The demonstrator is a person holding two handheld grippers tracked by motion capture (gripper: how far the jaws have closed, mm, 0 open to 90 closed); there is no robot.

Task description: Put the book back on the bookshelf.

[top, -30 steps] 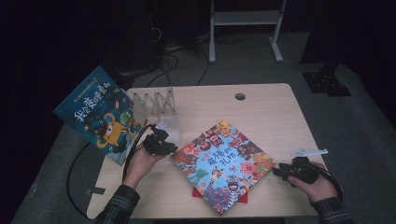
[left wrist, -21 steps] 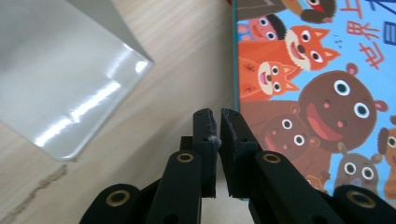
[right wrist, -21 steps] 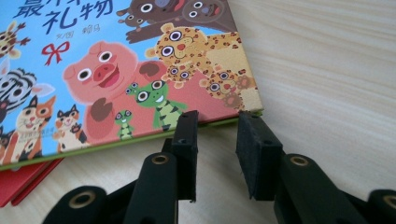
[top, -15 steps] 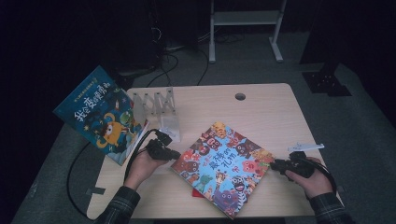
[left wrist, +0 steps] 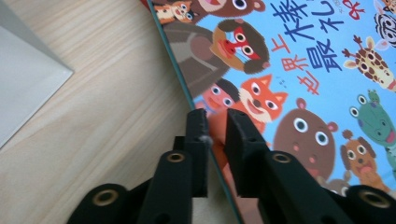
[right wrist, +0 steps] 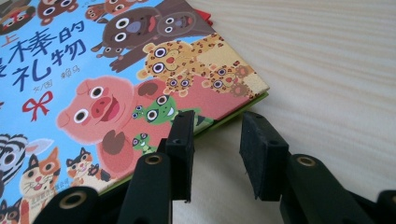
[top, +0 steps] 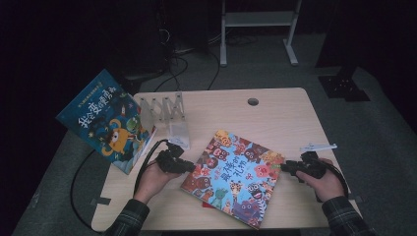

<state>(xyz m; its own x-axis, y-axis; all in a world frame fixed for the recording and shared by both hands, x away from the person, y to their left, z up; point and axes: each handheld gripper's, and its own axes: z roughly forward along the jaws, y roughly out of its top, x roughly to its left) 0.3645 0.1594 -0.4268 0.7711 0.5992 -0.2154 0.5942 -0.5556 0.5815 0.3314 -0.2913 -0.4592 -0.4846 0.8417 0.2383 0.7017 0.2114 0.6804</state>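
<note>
Colourful animal-cover picture book [top: 235,174]: flat on light wooden counter [top: 275,118], unlifted. Left hand-held gripper [left wrist: 215,130] straddles its edge, jaws just loosened; right hand-held gripper [right wrist: 217,140] beside its corner, parted, empty.

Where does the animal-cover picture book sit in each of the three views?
High view: animal-cover book lies low centre on the table, between the left gripper and right gripper.
Left gripper view: book fills the right side, its edge between the jaws.
Right gripper view: book fills the left, corner near the jaws.
Shared landmark: its blue title characters.
</note>
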